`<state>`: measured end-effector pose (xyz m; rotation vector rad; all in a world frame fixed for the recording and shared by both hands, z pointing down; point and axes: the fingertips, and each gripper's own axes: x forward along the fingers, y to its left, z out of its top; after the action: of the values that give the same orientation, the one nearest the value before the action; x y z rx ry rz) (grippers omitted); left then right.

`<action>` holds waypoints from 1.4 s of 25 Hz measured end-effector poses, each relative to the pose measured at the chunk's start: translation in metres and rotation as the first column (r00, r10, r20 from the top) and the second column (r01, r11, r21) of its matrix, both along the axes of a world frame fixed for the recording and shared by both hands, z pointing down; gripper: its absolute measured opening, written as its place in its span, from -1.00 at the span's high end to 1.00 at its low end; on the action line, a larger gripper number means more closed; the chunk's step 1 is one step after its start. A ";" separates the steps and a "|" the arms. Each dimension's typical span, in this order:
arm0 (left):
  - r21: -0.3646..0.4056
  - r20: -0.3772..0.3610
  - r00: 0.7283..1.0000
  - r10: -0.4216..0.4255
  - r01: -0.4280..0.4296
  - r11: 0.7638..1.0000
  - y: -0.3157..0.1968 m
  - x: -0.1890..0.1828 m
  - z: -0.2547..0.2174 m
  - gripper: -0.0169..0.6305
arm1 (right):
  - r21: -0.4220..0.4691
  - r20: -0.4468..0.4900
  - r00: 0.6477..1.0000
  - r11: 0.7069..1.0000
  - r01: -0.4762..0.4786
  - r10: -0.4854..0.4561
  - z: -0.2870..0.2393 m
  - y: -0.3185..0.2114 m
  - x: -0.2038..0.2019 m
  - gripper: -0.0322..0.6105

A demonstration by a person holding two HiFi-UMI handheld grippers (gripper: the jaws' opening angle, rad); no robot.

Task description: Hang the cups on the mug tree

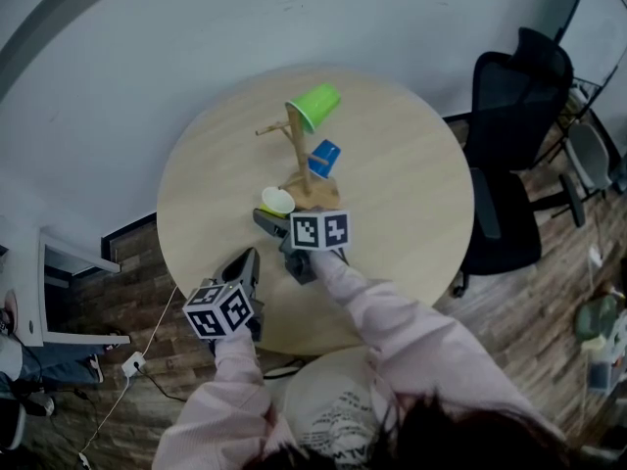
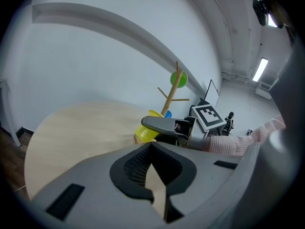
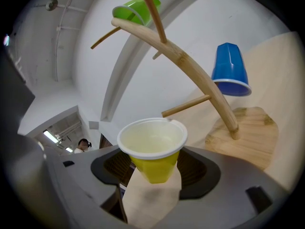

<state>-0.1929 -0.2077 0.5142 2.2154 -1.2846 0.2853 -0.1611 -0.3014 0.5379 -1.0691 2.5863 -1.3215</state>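
A wooden mug tree point(image 1: 294, 155) stands mid-table on the round table point(image 1: 411, 194). A green cup point(image 1: 313, 106) caps its top branch, and a blue cup point(image 1: 323, 158) hangs upside down on a lower one. My right gripper point(image 1: 274, 218) is shut on a yellow cup point(image 1: 276, 201), mouth up, just in front of the tree's base. In the right gripper view the yellow cup point(image 3: 152, 151) sits between the jaws of the right gripper point(image 3: 152, 168), below a bare peg of the mug tree point(image 3: 190, 68). My left gripper point(image 1: 245, 262) is shut and holds nothing near the table's front left edge.
A black office chair point(image 1: 514, 145) stands to the right of the table. A white wall runs behind the table. A cable and a plug block point(image 1: 132, 363) lie on the wood floor at the left. A person point(image 3: 82, 144) stands far off.
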 end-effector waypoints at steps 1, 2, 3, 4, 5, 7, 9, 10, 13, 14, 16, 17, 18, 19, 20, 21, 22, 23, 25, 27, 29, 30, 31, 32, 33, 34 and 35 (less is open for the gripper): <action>-0.001 0.001 1.000 -0.002 0.002 1.000 -0.001 0.000 0.000 0.94 | -0.005 0.009 1.000 1.000 -0.003 0.003 0.000 -0.001 0.001 0.00; -0.001 0.002 1.000 -0.003 0.003 1.000 -0.001 0.000 0.000 0.94 | -0.010 0.016 1.000 1.000 -0.005 0.005 0.000 -0.002 0.002 0.00; -0.002 0.003 1.000 -0.004 0.004 1.000 -0.002 0.001 0.000 0.94 | -0.013 0.020 1.000 1.000 -0.006 0.006 0.001 -0.004 0.003 0.00; -0.003 0.004 1.000 -0.005 0.005 1.000 -0.003 0.001 0.000 0.94 | -0.015 0.023 1.000 1.000 -0.007 0.008 0.001 -0.005 0.004 0.00; -0.003 0.006 1.000 -0.004 0.004 1.000 -0.004 0.002 0.000 0.94 | -0.017 0.028 1.000 1.000 -0.009 0.010 0.001 -0.007 0.004 0.00; -0.003 0.009 1.000 -0.003 0.003 1.000 -0.005 0.003 0.000 0.94 | -0.025 0.045 0.999 1.000 -0.014 0.015 0.000 -0.009 0.005 0.00; -0.003 0.012 1.000 -0.001 0.001 1.000 -0.006 0.005 0.000 0.94 | -0.037 0.064 0.998 0.999 -0.019 0.021 0.000 -0.011 0.007 0.00; -0.002 0.013 1.000 0.001 -0.001 1.000 -0.007 0.007 0.000 0.94 | -0.041 0.070 0.997 0.999 -0.021 0.024 0.000 -0.011 0.008 0.00; -0.003 0.018 1.000 0.008 -0.007 1.000 -0.009 0.009 0.000 0.94 | -0.040 0.073 0.997 0.999 -0.023 0.026 0.000 -0.014 0.009 0.00; -0.003 0.020 1.000 0.009 -0.009 1.000 -0.009 0.010 0.000 0.94 | -0.042 0.078 0.997 0.999 -0.025 0.028 0.000 -0.015 0.009 0.00; -0.005 0.024 1.000 0.013 -0.013 1.000 -0.010 0.010 0.000 0.94 | -0.050 0.097 0.994 0.998 -0.034 0.039 -0.001 -0.017 0.010 0.00; -0.007 0.025 1.000 0.014 -0.014 1.000 -0.010 0.010 0.001 0.94 | -0.053 0.109 0.993 0.998 -0.040 0.046 -0.001 -0.019 0.011 0.00; -0.009 0.026 1.000 0.014 -0.014 1.000 -0.011 0.010 0.001 0.94 | -0.057 0.119 0.992 0.997 -0.046 0.052 -0.002 -0.020 0.012 0.00; -0.011 0.026 1.000 0.014 -0.014 1.000 -0.011 0.010 0.002 0.94 | -0.060 0.127 0.990 0.997 -0.050 0.057 -0.002 -0.021 0.012 0.00; -0.013 0.027 1.000 0.014 -0.013 1.000 -0.012 0.009 0.002 0.94 | -0.062 0.134 0.989 0.997 -0.053 0.061 -0.002 -0.022 0.013 0.00; -0.014 0.027 1.000 0.014 -0.014 1.000 -0.012 0.009 0.002 0.94 | -0.064 0.141 0.988 0.996 -0.055 0.063 -0.003 -0.023 0.013 0.00; -0.015 0.028 0.999 0.016 -0.015 1.000 -0.013 0.008 0.002 0.94 | -0.067 0.147 0.987 0.996 -0.056 0.065 -0.003 -0.024 0.013 0.00; -0.016 0.029 0.999 0.018 -0.018 1.000 -0.013 0.009 0.002 0.94 | -0.071 0.152 0.986 0.996 -0.057 0.067 -0.004 -0.025 0.014 0.00; -0.019 0.032 0.999 0.026 -0.026 0.999 -0.013 0.011 0.003 0.94 | -0.078 0.158 0.985 0.995 -0.057 0.069 -0.004 -0.027 0.015 0.00; -0.023 0.033 0.999 0.037 -0.036 0.999 -0.013 0.013 0.004 0.94 | -0.081 0.159 0.985 0.995 -0.059 0.072 -0.004 -0.029 0.017 0.00; -0.027 0.034 0.998 0.045 -0.044 0.999 -0.013 0.015 0.005 0.94 | -0.083 0.166 0.983 0.995 -0.060 0.074 -0.006 -0.031 0.019 0.00; -0.029 0.035 0.998 0.047 -0.046 0.999 -0.012 0.015 0.006 0.94 | -0.085 0.174 0.982 0.994 -0.061 0.075 -0.007 -0.032 0.019 0.00; -0.031 0.035 0.998 0.049 -0.048 0.998 -0.012 0.016 0.007 0.94 | -0.090 0.183 0.980 0.994 -0.062 0.078 -0.008 -0.033 0.020 0.00; -0.032 0.035 0.998 0.052 -0.050 0.998 -0.012 0.016 0.007 0.94 | -0.098 0.195 0.977 0.993 -0.065 0.083 -0.008 -0.034 0.020 0.00; -0.034 0.036 0.998 0.054 -0.053 0.998 -0.011 0.017 0.008 0.94 | -0.109 0.209 0.974 0.992 -0.068 0.090 -0.008 -0.035 0.021 0.00; -0.035 0.036 0.998 0.056 -0.055 0.998 -0.011 0.018 0.008 0.94 | -0.119 0.223 0.970 0.990 -0.070 0.096 -0.008 -0.035 0.023 0.00; -0.036 0.037 0.998 0.058 -0.056 0.998 -0.011 0.019 0.008 0.94 | -0.127 0.234 0.967 0.989 -0.071 0.099 -0.008 -0.036 0.024 0.00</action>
<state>-0.1744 -0.2189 0.5227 2.2297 -1.2282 0.3703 -0.1375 -0.3375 0.5295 -0.9567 2.2893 -1.4954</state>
